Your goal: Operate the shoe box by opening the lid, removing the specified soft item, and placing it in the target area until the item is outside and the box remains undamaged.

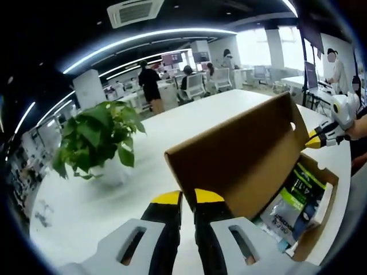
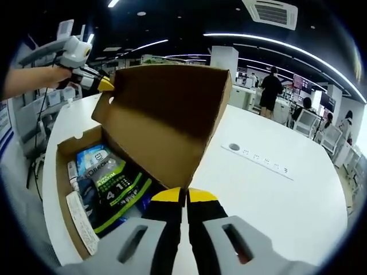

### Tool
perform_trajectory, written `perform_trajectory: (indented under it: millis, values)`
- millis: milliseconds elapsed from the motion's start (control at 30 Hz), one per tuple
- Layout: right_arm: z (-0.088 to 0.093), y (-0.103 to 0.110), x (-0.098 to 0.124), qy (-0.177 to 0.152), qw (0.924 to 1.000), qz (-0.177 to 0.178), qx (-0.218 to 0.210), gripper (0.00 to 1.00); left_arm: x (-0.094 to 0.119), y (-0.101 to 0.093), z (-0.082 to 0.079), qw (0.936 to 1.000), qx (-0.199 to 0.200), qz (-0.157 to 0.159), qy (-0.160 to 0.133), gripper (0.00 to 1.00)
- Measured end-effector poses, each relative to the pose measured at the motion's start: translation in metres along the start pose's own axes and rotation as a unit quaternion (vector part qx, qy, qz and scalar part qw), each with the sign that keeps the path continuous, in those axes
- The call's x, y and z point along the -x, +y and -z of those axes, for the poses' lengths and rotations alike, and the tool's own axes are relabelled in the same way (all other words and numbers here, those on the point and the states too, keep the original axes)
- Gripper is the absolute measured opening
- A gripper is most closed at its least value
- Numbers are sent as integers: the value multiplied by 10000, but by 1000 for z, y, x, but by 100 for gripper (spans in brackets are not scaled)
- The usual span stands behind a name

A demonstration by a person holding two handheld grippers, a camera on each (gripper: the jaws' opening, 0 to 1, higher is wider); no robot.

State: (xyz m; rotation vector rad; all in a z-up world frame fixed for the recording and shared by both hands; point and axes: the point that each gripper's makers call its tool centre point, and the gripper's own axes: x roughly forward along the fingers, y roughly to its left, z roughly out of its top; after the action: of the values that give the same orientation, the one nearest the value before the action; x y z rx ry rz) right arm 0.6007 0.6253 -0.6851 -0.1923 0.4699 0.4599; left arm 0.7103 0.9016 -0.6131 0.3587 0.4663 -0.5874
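Observation:
The brown cardboard shoe box (image 1: 321, 220) (image 2: 64, 166) lies on the white table with its lid (image 1: 241, 160) (image 2: 166, 114) raised steeply. My left gripper (image 1: 187, 196) is shut on one corner of the lid's free edge, and its yellow tip (image 2: 104, 85) meets that corner in the right gripper view. My right gripper (image 2: 183, 195) is shut on the opposite corner, where its yellow tip (image 1: 315, 139) shows in the left gripper view. Inside lies a soft black-and-green packet (image 1: 301, 192) (image 2: 117, 186), with a blue packet (image 2: 92, 157) beside it.
A potted green plant (image 1: 97, 137) stands on the white table (image 1: 189, 120) (image 2: 269, 195) left of the box. A cable port strip (image 2: 258, 156) is set into the tabletop. People and office desks are far behind. A person's hand (image 2: 34, 77) holds the left gripper.

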Motion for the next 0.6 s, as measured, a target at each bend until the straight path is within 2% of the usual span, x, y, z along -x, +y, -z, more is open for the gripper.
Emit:
perform_trajectory:
  millis: [333,600]
  values:
    - [-1,-1,-4,61,10000,36,-22,0,-11,-1,9,9999,-53,53,135,5]
    - [-2,-3,-6,97,9999,61,-126,0,-9,-10,32,9993,85,135,330,6]
